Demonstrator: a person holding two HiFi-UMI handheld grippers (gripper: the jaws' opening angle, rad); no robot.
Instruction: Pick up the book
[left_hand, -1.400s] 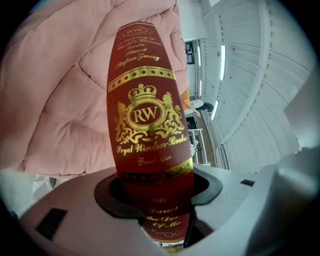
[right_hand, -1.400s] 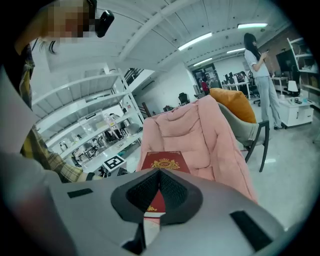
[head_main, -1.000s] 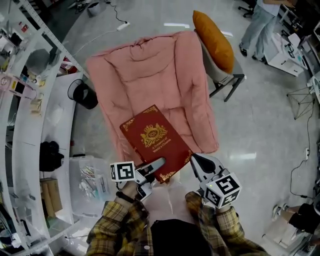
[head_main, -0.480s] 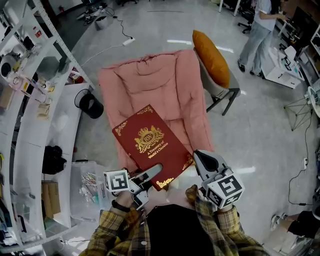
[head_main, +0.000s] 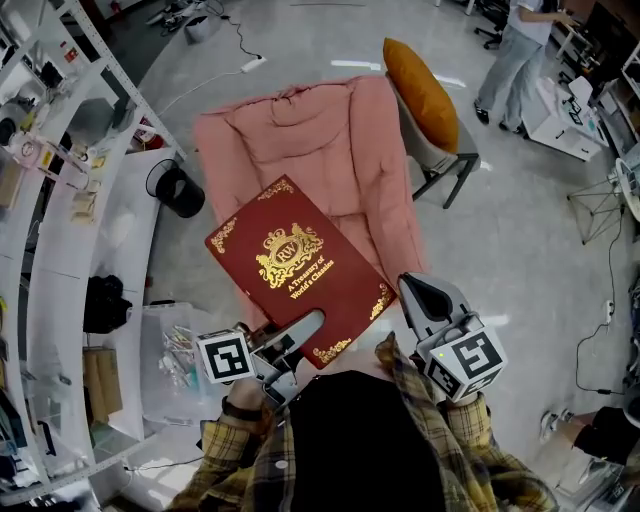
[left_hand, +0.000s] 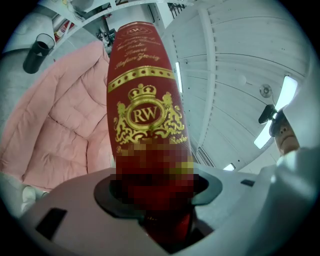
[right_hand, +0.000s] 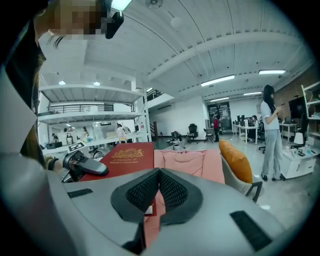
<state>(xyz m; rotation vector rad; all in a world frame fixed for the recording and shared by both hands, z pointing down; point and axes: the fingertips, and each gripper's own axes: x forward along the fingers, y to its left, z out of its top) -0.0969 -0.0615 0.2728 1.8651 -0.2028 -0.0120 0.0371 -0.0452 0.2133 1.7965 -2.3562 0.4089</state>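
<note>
Now, book (head_main: 295, 270) clear of pink lounger (head_main: 300, 140), held above lounger's near end, cover up. Left gripper (head_main: 305, 330) pinching book's near edge, a one-sided hold. Right gripper (head_main: 415, 292) pressed together, empty, over lounger's near right corner, just beside book. Lift looks nearly done. Hardback likely to sag or pivot: keep cover level, raise slowly, avoid wrist roll, perhaps support from right.

1. Pink chair (head_main: 300, 150) on the floor.
2. Orange cushion (head_main: 422, 90) on a grey chair (head_main: 445, 165) beside it.
3. Black bin (head_main: 178, 190) at its other side.
4. Clear box (head_main: 180, 355) by white shelves (head_main: 60, 250).
5. Person (head_main: 515, 60) standing well apart.
</note>
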